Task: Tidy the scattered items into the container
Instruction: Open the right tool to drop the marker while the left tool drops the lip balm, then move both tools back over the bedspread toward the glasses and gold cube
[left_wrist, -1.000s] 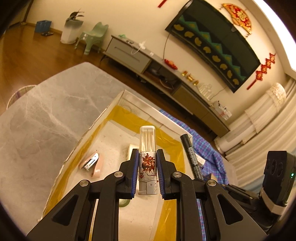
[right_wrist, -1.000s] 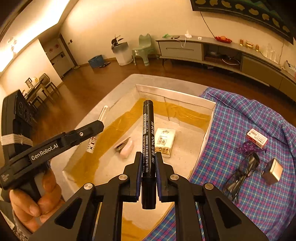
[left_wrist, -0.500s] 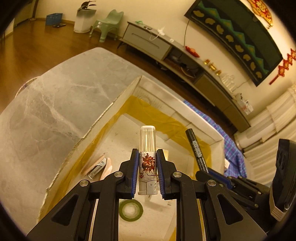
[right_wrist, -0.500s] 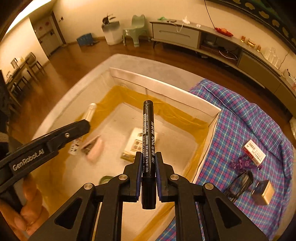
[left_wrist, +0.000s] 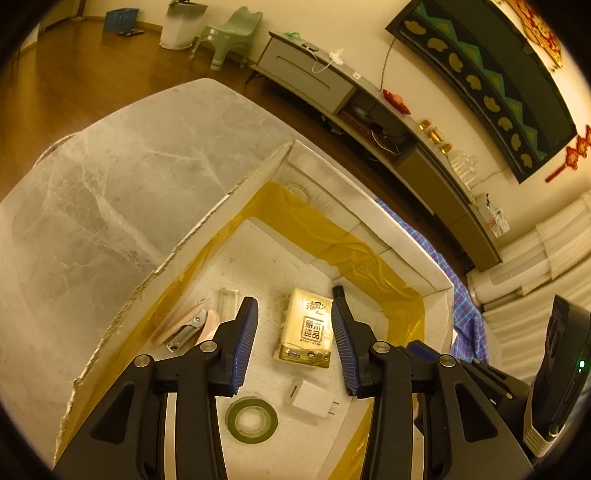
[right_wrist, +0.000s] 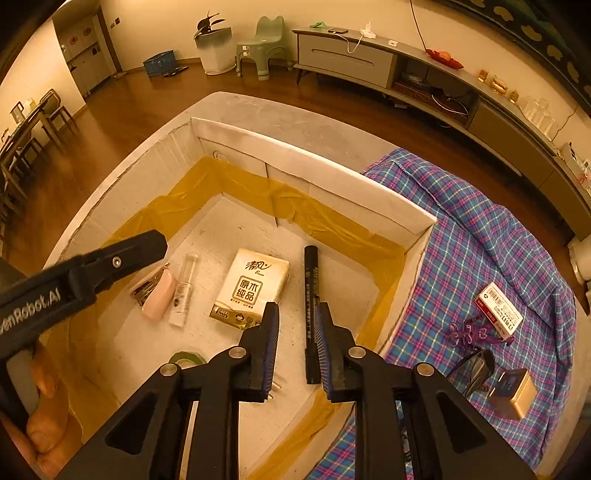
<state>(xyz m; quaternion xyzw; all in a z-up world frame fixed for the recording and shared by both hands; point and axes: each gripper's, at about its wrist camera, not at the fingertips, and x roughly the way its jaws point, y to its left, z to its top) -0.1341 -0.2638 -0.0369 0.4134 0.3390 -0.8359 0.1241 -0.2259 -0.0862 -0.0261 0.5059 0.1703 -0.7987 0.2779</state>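
Tongs both opening and empty: left tongs (left_wrist: 294, 326) wide, right tongs (right_wrist: 295, 325) narrowly, above box (right_wrist: 314, 177).

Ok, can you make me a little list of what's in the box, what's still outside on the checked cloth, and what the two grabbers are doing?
Container: cardboard box lined with yellow tape
In the box: black marker, small clear bottle, tissue pack, pink stapler, green tape roll, white charger
Still on the checked cloth: red-and-white carton, purple trinket, glasses, small metal box
Left gripper: jaws opening, nothing between them
Right gripper: jaws opening, marker lying below them
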